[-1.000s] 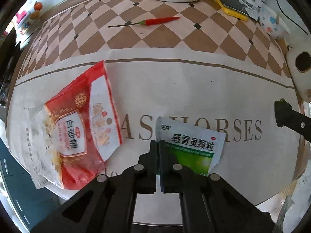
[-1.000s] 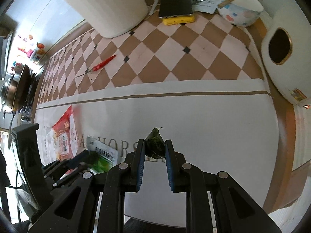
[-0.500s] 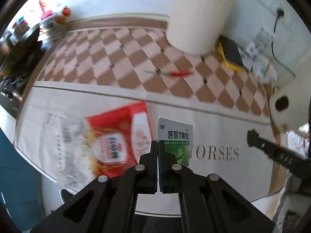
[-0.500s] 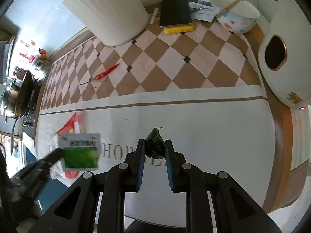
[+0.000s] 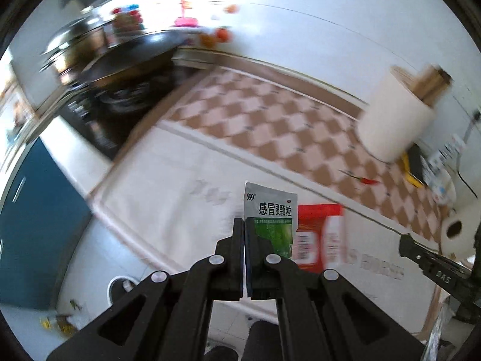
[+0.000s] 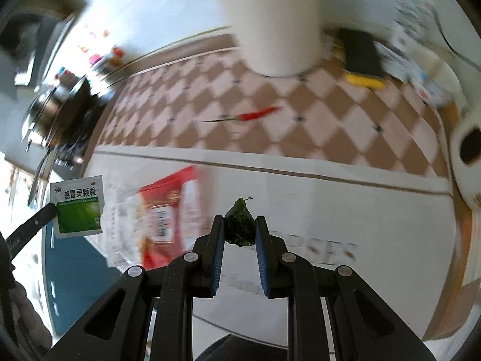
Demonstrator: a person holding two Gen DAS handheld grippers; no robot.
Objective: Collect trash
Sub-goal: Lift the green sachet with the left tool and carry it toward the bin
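Note:
My left gripper [image 5: 244, 225] is shut on a green and white medicine sachet [image 5: 272, 215], held in the air above the table's left edge; the sachet also shows in the right wrist view [image 6: 78, 207]. My right gripper [image 6: 239, 225] is shut on a dark green crumpled leaf scrap [image 6: 239, 225], above the white part of the tablecloth. A red and white sugar bag [image 6: 166, 210] lies flat on the cloth between the grippers; it also shows in the left wrist view [image 5: 318, 237]. A red chilli [image 6: 255, 115] lies on the chequered part.
A large white cylinder [image 6: 270, 21] stands at the back. A black and yellow block [image 6: 362, 60], a patterned bowl [image 6: 430, 81] and a white roll [image 6: 469, 156] are at the right. Pots on a stove [image 5: 114, 69] are at the left. A floor bin [image 5: 120, 285] shows below the table edge.
My left gripper lifted the sachet off the cloth and swung left, past the table edge. My right gripper kept the leaf scrap and turned left.

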